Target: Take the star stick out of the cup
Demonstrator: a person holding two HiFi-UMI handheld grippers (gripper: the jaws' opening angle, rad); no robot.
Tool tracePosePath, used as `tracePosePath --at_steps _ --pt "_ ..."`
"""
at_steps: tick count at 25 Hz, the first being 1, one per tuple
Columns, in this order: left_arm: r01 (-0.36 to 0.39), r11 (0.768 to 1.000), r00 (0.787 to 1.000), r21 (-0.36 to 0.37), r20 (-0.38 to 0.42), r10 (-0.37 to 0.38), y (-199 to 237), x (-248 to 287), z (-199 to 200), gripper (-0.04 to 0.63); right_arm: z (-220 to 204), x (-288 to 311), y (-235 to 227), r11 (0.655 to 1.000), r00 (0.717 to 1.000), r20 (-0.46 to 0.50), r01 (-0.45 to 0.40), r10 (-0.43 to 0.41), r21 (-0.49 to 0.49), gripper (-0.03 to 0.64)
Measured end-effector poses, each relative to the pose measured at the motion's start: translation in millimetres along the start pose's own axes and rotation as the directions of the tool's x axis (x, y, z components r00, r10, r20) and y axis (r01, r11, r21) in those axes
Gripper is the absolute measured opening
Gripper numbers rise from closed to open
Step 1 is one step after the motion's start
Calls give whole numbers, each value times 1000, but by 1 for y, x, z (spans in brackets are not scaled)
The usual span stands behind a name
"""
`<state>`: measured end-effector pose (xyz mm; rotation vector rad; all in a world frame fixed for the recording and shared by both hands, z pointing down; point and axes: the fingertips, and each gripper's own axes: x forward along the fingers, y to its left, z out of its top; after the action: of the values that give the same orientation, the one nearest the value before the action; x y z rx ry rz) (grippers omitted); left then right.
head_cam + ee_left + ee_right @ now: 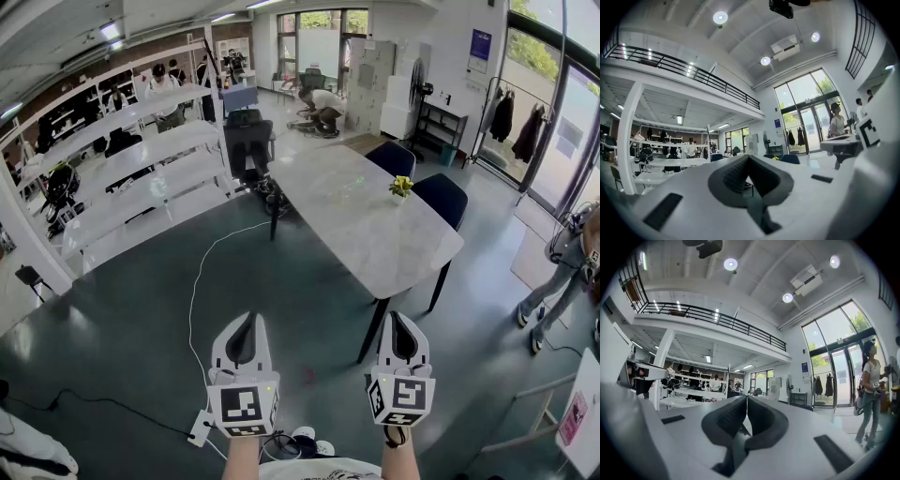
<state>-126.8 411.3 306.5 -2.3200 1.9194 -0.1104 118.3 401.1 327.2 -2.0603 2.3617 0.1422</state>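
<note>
No cup and no star stick show in any view. Low in the head view, my left gripper (pixel 250 319) and my right gripper (pixel 397 317) are side by side above the grey-green floor, pointing ahead. Each has its jaws together with nothing between them. In the left gripper view the left gripper (pixel 748 157) points level across the room, its dark pads meeting at the tip. The right gripper (pixel 746 398) looks the same in its own view, pads touching and empty.
A white marble table (pixel 366 220) stands ahead with a small yellow-flowered pot (pixel 401 187) and dark blue chairs (pixel 441 199) beside it. White shelves (pixel 141 178) run along the left. A white cable (pixel 195 300) crosses the floor. A person (pixel 561 272) stands at the right.
</note>
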Motion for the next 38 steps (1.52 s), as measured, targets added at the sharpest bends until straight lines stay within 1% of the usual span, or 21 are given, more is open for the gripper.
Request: tracePosePath --at_steps 3,12,17,23,24,25,26,28,34,38 --pt "2 1000 1000 -11 4 -2 1 1 3 0 3 2 1 1000 1000 0 -3 3 -1 20" --pt "3 1000 1000 -1 4 -3 3 4 0 0 3 5 4 1000 1000 5 -7 7 -2 20" --pt "0 1000 1000 -2 -1 0 9 6 0 0 7 9 4 1000 1000 21 8 -8 12 20" --pt "-5 1000 1000 -8 -6 5 21 16 -6 0 5 21 18 999 999 19 -32 32 -6 24" --pt "-4 1000 1000 -9 -6 4 23 19 -7 0 4 24 21 999 999 17 -41 41 -3 52" --pt "-3 1000 1000 -9 -4 3 26 22 -8 0 3 28 25 999 998 13 -54 54 6 149" --pt "-1 1000 1000 -8 -3 1 29 25 -9 0 1 33 28 998 998 9 -65 64 19 189" --pt "5 1000 1000 -5 -4 -5 33 31 -13 0 -3 41 32 997 998 4 -65 65 35 189" --pt "19 1000 1000 -1 -13 -19 43 46 -28 0 -13 55 39 998 999 -3 -45 45 33 189" --pt "19 1000 999 -11 -26 -19 48 57 -34 0 -21 65 39 999 999 -30 -42 43 27 189"
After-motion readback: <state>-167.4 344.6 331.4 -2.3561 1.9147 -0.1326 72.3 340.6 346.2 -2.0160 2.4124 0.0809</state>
